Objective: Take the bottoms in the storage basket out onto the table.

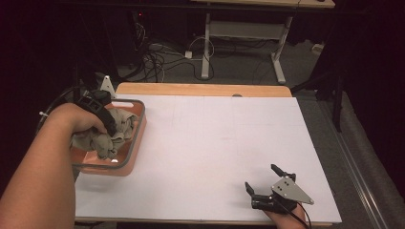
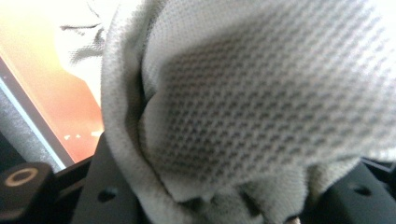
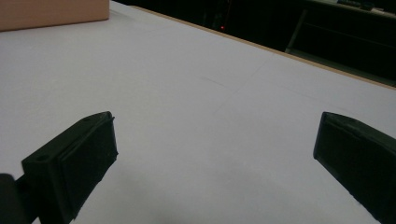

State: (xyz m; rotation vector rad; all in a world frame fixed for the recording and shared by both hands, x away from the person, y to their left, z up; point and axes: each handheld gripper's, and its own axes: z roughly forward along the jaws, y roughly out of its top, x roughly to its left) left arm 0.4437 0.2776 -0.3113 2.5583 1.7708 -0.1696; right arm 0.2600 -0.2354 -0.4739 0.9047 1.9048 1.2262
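Observation:
A crumpled grey-beige mesh cloth [image 1: 119, 125] lies bunched in a salmon basket [image 1: 139, 128] with a grey rim, at the table's left side. My left gripper [image 1: 111, 132] reaches down into the basket and is shut on the cloth. In the left gripper view, the cloth [image 2: 261, 93] bulges up close between the black jaws of the left gripper [image 2: 224, 205], with the basket's orange wall [image 2: 46, 84] behind it. My right gripper [image 1: 261, 177] rests near the front right edge of the table. It stands open and holds nothing. The right gripper [image 3: 217, 126] has only bare table between its jaws.
A white sheet [image 1: 215, 143] covers the tabletop, with a wooden strip [image 1: 200, 89] along the far edge. The basket's side [image 3: 51, 11] appears far off in the right gripper view. Behind the table are floor cables [image 1: 157, 59] and another desk's legs [image 1: 206, 43].

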